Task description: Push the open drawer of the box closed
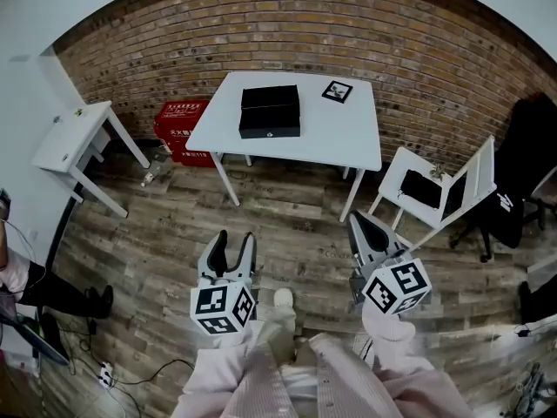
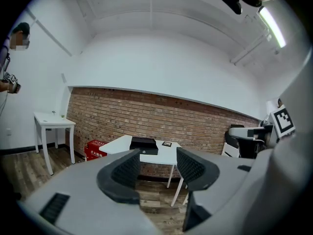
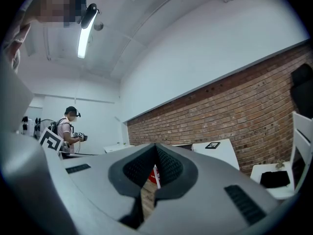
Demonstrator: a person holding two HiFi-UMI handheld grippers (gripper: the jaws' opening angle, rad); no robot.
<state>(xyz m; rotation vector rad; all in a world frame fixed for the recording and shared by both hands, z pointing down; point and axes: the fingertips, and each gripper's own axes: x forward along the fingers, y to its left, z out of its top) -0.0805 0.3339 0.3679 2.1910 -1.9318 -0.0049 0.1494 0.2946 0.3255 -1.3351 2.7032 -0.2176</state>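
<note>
Work not begun: black box (image 1: 270,98) on white table (image 1: 348,138) sits with drawer (image 1: 270,123) seemingly open, well apart from left gripper (image 1: 234,237), jaws apart and empty, and right gripper (image 1: 357,221), jaws together.

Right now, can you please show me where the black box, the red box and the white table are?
black box (image 1: 270,98): head view, on its top surface.
red box (image 1: 180,117): head view, on its printed top face.
white table (image 1: 341,138): head view, on the bare tabletop.
</note>
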